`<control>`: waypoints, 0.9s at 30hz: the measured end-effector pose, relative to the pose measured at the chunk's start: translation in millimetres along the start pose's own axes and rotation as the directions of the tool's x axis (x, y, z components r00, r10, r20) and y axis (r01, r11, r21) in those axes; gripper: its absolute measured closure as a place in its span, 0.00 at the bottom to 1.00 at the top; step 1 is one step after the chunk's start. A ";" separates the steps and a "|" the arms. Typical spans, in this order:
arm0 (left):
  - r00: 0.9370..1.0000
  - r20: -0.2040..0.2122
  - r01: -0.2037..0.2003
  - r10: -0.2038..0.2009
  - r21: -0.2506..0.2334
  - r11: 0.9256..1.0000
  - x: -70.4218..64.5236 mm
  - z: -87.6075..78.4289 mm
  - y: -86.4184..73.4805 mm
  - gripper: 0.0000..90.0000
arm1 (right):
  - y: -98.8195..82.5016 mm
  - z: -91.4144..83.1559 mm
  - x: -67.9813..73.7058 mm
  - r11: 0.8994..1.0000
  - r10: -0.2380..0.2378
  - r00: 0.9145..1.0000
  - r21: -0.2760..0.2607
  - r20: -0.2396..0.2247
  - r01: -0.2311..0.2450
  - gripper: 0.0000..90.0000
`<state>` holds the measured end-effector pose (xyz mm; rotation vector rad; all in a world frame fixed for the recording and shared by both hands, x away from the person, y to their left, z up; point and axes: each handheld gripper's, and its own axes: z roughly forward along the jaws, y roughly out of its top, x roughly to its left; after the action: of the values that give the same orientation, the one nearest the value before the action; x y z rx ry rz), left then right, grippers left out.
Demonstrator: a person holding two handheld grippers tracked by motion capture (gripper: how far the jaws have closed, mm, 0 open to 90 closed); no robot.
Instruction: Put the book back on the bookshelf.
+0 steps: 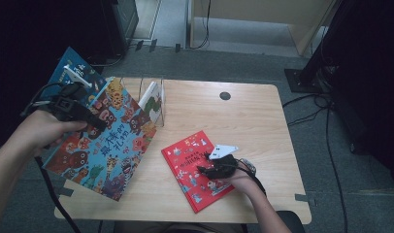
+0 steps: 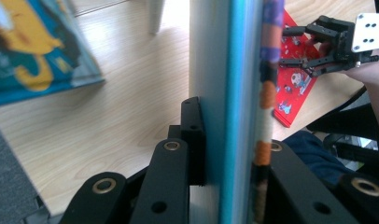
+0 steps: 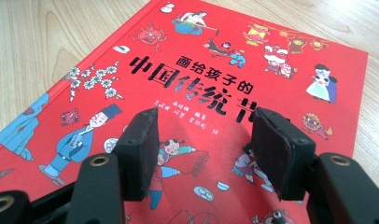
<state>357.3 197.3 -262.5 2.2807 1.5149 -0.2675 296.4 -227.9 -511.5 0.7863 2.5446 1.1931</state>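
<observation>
A large picture book [image 1: 105,145] with a crowded, many-coloured cover hangs tilted over the table's left edge. My left gripper [image 1: 95,121] is shut on its upper edge. In the left gripper view the book's edge [image 2: 229,70] stands upright between the jaws of that gripper [image 2: 232,144], pads pressed on both faces. A red picture book [image 1: 195,170] lies flat on the table at front centre. My right gripper [image 1: 202,170] hovers low over it, open, nothing between the pads. The right gripper view looks down on the red cover [image 3: 201,70] past that gripper [image 3: 204,149].
A clear book stand [image 1: 158,104] at the table's back left holds a white and green book [image 1: 151,96]. A blue-covered book [image 1: 64,73] shows behind my left hand. The wooden table [image 1: 243,126] has a round cable hole [image 1: 225,95]. Cables lie on the floor to the right.
</observation>
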 end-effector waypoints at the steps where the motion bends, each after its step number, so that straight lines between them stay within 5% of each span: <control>1: 1.000 -0.005 0.010 -0.010 -0.004 1.000 2.8 -3.2 -2.6 0.91 | 0.4 0.4 -0.3 1.000 0.000 1.000 0.000 -0.001 0.000 0.46; 5: 0.999 -0.010 0.045 -0.045 -0.030 0.999 12.5 -15.2 -11.1 0.91 | 1.8 1.9 -2.9 1.000 0.001 1.000 -0.003 -0.007 -0.001 0.49; 14: 0.993 0.061 0.108 -0.103 -0.079 0.991 27.7 -40.7 -34.3 0.91 | 4.8 5.1 -5.8 1.000 -0.005 1.000 -0.003 -0.019 0.005 0.49; 20: 0.993 0.007 0.119 -0.119 -0.089 0.989 33.7 -63.3 -48.7 0.91 | 5.3 5.9 -6.5 1.000 -0.005 1.000 -0.006 -0.022 0.005 0.49; 27: 0.983 -0.025 0.180 -0.184 -0.107 0.978 55.5 -71.1 -55.8 0.91 | 5.3 5.9 -6.6 1.000 -0.005 1.000 -0.006 -0.021 0.005 0.50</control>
<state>324.4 292.8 -230.2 2.0797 1.7171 -0.1948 306.3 -224.9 -511.4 0.7702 2.5572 1.2129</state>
